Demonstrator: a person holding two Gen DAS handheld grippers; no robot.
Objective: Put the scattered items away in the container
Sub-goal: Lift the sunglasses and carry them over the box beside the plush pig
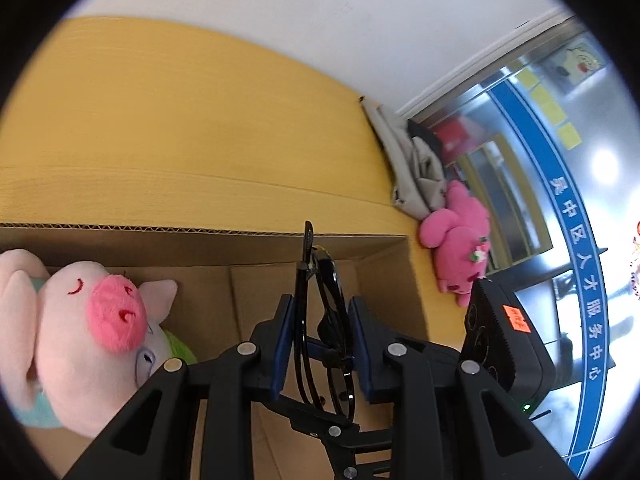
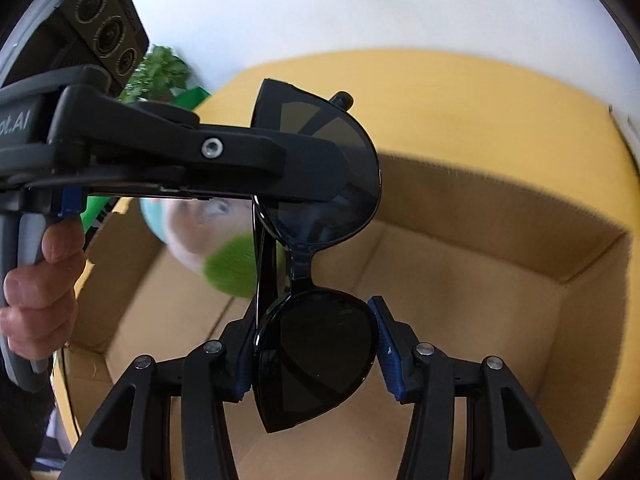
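Above the open box (image 2: 472,216), black sunglasses (image 2: 316,352) hang between the two grippers. From the right wrist view, the right gripper (image 2: 316,354) has its blue pads on either side of the lower lens; the left pad touches the frame, while the right pad (image 2: 390,354) stands just off the lens edge, so I cannot tell whether it truly pinches. The left gripper (image 2: 280,184) reaches in from the left, and its fingers close on the upper lens. From the left wrist view, the left gripper (image 1: 318,344) has the sunglasses (image 1: 320,320) edge-on between its blue pads, though small gaps show on both sides. A pale pig plush (image 1: 76,336) lies in the box (image 1: 200,236), at its left side. A pink plush (image 1: 460,240) lies outside on the yellow table (image 1: 160,120), near the box's right corner.
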